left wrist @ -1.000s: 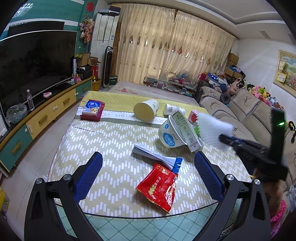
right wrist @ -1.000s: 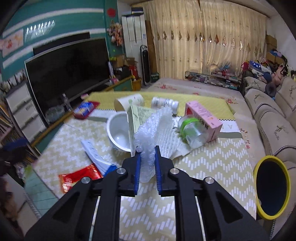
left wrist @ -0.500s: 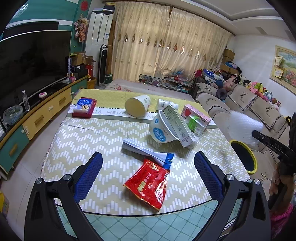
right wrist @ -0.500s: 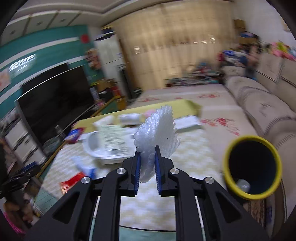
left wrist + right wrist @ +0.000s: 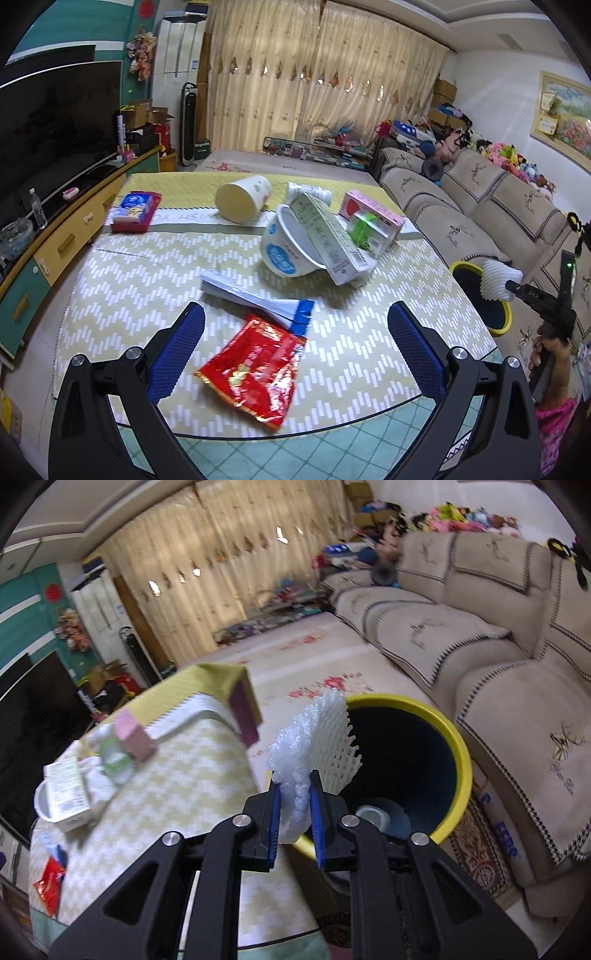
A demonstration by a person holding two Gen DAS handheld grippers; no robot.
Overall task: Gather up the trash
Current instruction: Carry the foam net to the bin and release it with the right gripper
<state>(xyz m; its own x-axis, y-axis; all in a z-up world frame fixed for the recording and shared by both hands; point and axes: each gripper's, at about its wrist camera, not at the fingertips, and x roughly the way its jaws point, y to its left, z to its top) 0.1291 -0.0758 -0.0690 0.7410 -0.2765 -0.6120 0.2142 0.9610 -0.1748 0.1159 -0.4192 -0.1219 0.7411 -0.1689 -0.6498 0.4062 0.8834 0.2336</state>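
My right gripper (image 5: 295, 794) is shut on a wad of white foam net and bubble wrap (image 5: 317, 734) and holds it over the near rim of the yellow-rimmed bin (image 5: 461, 753) beside the table. The wad (image 5: 496, 282) and bin (image 5: 502, 325) also show in the left wrist view at the right. My left gripper (image 5: 295, 328) is open and empty above the table's front edge, over a red snack packet (image 5: 255, 365). A white and blue wrapper (image 5: 258, 301), a white bowl (image 5: 284, 247), a green-white carton (image 5: 328, 240), a paper cup (image 5: 242, 197) and a pink box (image 5: 373, 218) lie on the table.
A red and blue tissue pack (image 5: 135, 210) lies at the table's far left. A beige sofa (image 5: 480, 627) runs behind the bin. A TV cabinet (image 5: 48, 236) lines the left wall. The bin holds a can or lid (image 5: 369, 814) at its bottom.
My right gripper has carried the foam wad from over the table rightwards and down to the bin's rim. My left gripper has stayed open, shifting slightly over the table's front.
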